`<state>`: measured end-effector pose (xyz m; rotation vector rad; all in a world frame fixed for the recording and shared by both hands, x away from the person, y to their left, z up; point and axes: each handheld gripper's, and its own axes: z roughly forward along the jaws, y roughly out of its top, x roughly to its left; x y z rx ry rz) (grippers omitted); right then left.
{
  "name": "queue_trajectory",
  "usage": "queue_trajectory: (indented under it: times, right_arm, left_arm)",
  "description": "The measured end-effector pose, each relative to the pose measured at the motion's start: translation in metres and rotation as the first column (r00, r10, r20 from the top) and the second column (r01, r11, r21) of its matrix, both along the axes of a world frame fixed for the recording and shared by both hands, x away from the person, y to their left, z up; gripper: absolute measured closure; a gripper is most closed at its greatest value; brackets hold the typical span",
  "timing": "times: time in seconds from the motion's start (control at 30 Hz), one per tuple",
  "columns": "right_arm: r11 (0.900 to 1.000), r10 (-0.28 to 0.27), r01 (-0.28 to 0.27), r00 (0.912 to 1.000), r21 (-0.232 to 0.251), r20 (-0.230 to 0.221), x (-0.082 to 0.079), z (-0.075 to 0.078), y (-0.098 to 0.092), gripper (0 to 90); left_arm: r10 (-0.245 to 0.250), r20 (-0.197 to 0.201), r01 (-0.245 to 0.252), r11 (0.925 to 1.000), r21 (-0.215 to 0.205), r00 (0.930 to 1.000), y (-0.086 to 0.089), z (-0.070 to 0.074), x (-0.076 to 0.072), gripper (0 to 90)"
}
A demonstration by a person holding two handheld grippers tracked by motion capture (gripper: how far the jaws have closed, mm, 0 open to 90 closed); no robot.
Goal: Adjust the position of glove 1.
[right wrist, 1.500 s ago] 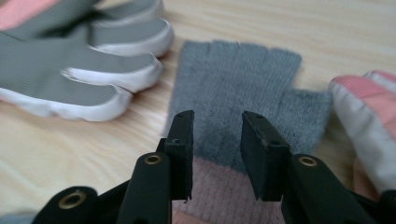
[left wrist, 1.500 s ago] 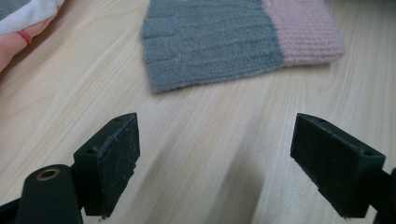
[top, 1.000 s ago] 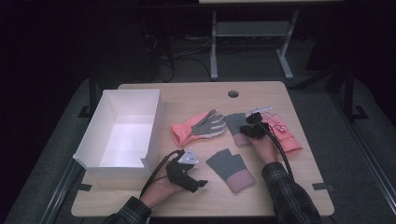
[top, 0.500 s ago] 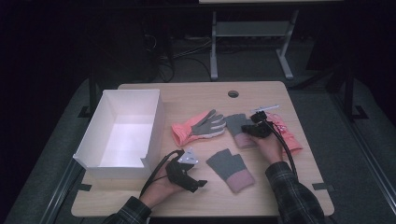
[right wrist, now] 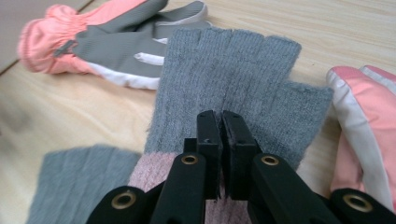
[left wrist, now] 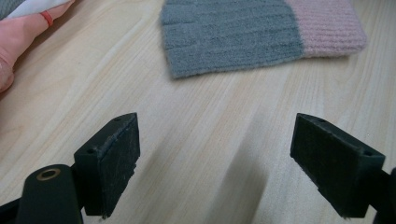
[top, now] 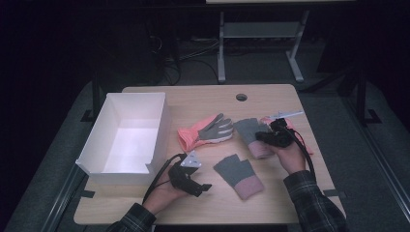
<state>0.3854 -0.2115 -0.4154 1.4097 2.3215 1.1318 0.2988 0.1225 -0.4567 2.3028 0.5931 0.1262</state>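
A grey knit fingerless glove (top: pixel 247 129) with a pink cuff lies right of centre; in the right gripper view this glove (right wrist: pixel 224 70) spreads out flat, and my right gripper (right wrist: pixel 221 122) is shut where its grey meets the pink cuff. In the high view the right gripper (top: pixel 263 137) rests on that glove. A second knit glove (top: pixel 239 175) lies nearer the front edge. My left gripper (top: pixel 204 187) hovers low over bare wood just left of it, its jaws wide open, with this glove (left wrist: pixel 252 37) ahead of them and nothing between them.
A white open box (top: pixel 159 121) stands at the left. A pink and grey ski glove (top: pixel 205 130) lies mid-table, and its mate (right wrist: pixel 369 130) sits under the right hand. A round cable hole (top: pixel 241 97) is near the table's far edge.
The right hand and gripper have shifted slightly right and back toward the person, staying on the knit glove. The left hand has stayed still.
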Motion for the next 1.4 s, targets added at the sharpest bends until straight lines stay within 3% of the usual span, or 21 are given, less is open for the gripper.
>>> queue_trajectory:
  times: [0.43,0.8,1.03,1.4]
  right_arm:
    - [0.996,0.078,-0.079,0.9969,0.033,0.008,-0.044,0.011,-0.009,86.8]
    - [0.986,0.160,-0.160,0.9870,0.042,-0.015,-0.078,0.008,0.004,86.8]
    - [0.981,0.192,-0.191,0.9808,0.044,-0.033,-0.089,0.003,0.016,86.8]
    - [0.973,0.230,-0.230,0.9709,0.004,-0.066,-0.091,-0.008,0.037,86.7]
  left_arm:
    - [0.004,0.009,-0.005,1.0000,0.004,0.9999,0.001,0.000,0.001,15.4]
    - [0.006,0.001,-0.006,1.0000,0.005,1.0000,0.000,0.000,0.000,15.4]
    - [0.012,-0.002,-0.012,0.9999,0.000,0.9999,-0.001,-0.001,0.000,15.4]
    - [0.001,0.003,-0.001,0.9999,0.014,1.0000,-0.001,-0.001,0.000,15.4]
